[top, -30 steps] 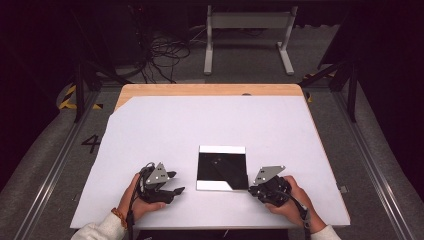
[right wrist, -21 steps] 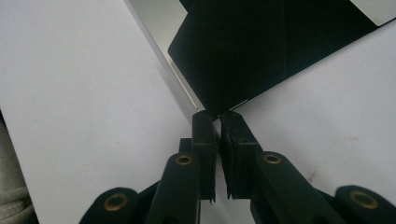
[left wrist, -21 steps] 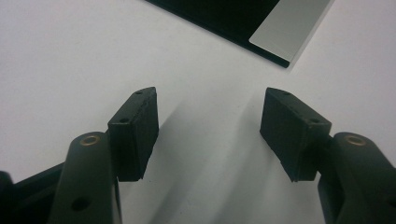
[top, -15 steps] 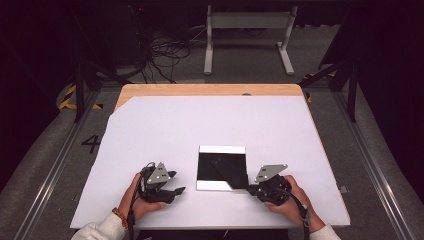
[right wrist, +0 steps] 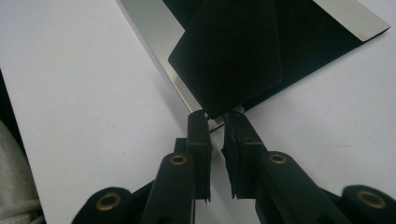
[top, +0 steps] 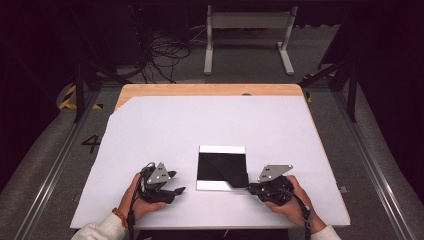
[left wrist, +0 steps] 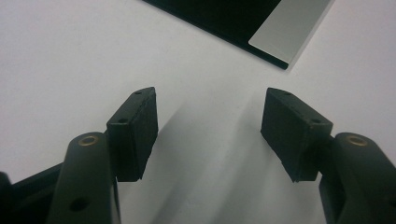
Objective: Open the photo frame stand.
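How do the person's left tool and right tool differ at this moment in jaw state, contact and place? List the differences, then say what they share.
1. The left tool has its jaws wide apart; the right tool has its jaws nearly shut.
2. The left tool holds nothing and sits apart from the black sheet; the right tool pinches that sheet's near corner.
3. The left tool sits left of the sheet, the right tool on its right.

Both are hand-held and low over the white table.
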### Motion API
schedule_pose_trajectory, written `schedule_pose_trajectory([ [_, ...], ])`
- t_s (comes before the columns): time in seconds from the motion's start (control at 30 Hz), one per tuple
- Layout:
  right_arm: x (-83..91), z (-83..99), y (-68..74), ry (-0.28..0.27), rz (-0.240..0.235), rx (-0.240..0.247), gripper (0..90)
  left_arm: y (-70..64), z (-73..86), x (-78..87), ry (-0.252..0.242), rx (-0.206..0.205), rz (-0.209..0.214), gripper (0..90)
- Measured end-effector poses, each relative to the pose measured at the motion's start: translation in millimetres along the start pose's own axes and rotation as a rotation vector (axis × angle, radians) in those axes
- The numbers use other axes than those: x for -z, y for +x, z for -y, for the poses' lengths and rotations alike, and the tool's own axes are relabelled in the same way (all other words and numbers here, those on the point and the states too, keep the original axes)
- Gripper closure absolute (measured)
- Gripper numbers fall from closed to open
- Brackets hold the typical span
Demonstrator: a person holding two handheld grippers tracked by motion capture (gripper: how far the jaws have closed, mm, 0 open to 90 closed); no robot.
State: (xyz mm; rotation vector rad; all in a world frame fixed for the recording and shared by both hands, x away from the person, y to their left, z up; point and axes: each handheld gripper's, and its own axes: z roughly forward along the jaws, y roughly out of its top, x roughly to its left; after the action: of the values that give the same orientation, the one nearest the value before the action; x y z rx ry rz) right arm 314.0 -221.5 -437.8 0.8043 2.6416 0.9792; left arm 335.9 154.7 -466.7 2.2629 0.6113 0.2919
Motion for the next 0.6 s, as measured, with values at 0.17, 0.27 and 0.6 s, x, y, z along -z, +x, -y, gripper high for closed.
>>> schedule_pose_trajectory([
  [0.17, 2.0, -0.1, -0.5, -0.033, 0.000, -0.008, 80.1, -0.3, -0.1, 0.0, 0.000, 0.000, 0.001, 36.9],
  [0.27, 2.5, 0.0, -1.1, -0.051, -0.001, -0.010, 79.4, -0.3, -0.1, 0.1, -0.002, -0.001, 0.002, 36.7],
  [0.6, 4.6, -1.2, -1.8, -0.110, 0.000, -0.021, 76.2, -0.6, -0.5, 0.1, -0.003, -0.005, 0.001, 35.9],
])
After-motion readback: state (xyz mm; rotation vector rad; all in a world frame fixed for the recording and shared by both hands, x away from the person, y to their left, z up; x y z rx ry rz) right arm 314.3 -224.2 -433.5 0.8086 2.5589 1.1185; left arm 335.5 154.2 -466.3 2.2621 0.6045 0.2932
